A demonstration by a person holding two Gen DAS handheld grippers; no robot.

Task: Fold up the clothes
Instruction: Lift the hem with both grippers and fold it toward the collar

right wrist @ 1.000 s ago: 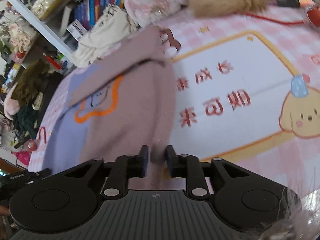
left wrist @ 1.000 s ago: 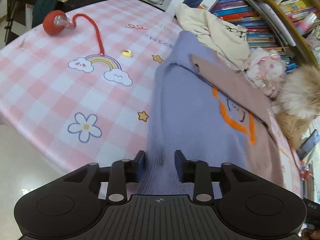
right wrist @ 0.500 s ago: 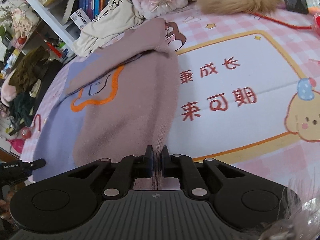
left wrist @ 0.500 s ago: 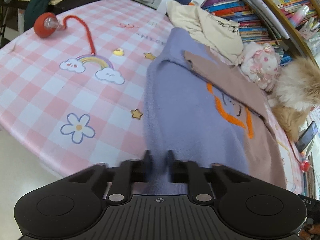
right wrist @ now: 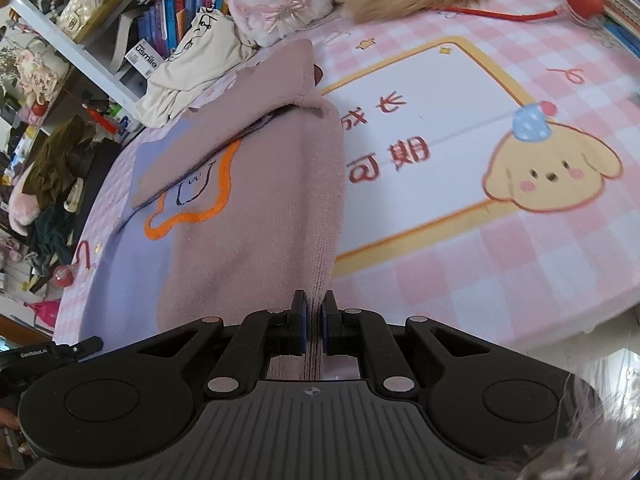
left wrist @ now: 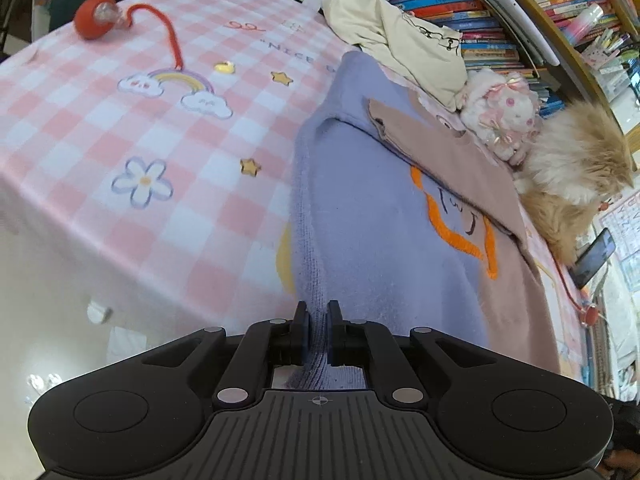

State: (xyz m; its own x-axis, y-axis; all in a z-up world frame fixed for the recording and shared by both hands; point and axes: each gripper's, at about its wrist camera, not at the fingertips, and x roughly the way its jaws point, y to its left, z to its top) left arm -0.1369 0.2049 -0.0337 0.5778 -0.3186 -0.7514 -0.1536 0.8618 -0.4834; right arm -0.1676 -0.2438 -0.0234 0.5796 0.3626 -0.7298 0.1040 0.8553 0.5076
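Observation:
A two-tone sweater, lilac on one half point(left wrist: 372, 216) and dusty pink on the other point(right wrist: 256, 216), with an orange outline motif, lies on the pink checked tablecloth point(left wrist: 120, 132). Its sleeves are folded across the chest. My left gripper point(left wrist: 318, 322) is shut on the lilac hem corner. My right gripper point(right wrist: 314, 316) is shut on the pink hem corner. Both held edges rise taut from the table towards the fingers.
A cream garment point(left wrist: 400, 36) lies crumpled behind the sweater by a row of books point(left wrist: 472, 16). A white plush point(left wrist: 500, 112) and a furry tan animal point(left wrist: 576, 176) lie beside it. A red ball on a cord point(left wrist: 96, 16) lies far left. A phone point(left wrist: 594, 258) lies at the right.
Both grippers closed from open onto the sweater's hem corners, the right first, then the left. The held edges have lifted and pulled taut.

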